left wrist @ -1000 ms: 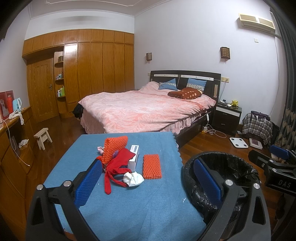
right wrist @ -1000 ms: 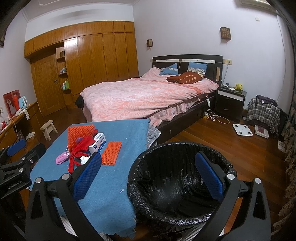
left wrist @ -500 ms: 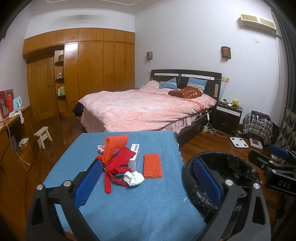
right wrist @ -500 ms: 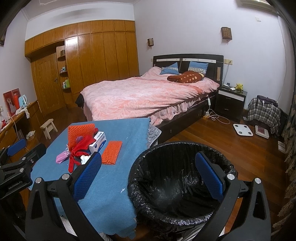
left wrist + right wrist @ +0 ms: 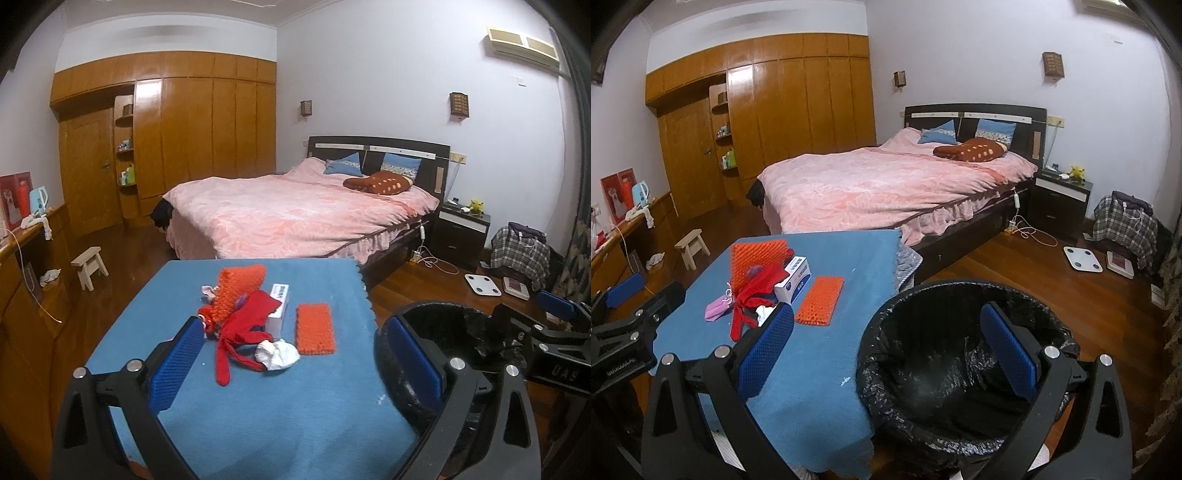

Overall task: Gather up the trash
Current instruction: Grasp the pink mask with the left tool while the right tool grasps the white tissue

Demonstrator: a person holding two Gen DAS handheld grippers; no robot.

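White crumpled tissue (image 5: 277, 354) lies just ahead of the open, empty left tongs (image 5: 295, 365); right tongs (image 5: 886, 354), also open, hang over the bin (image 5: 964, 354).

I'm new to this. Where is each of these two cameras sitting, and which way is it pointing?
Left wrist: rides the left gripper, looking over the blue table at the crumpled tissue; its open fingers show, with the right gripper alongside.
Right wrist: rides the right gripper above the black-lined bin; the left gripper shows.
Both share the table, the bin and the bed.
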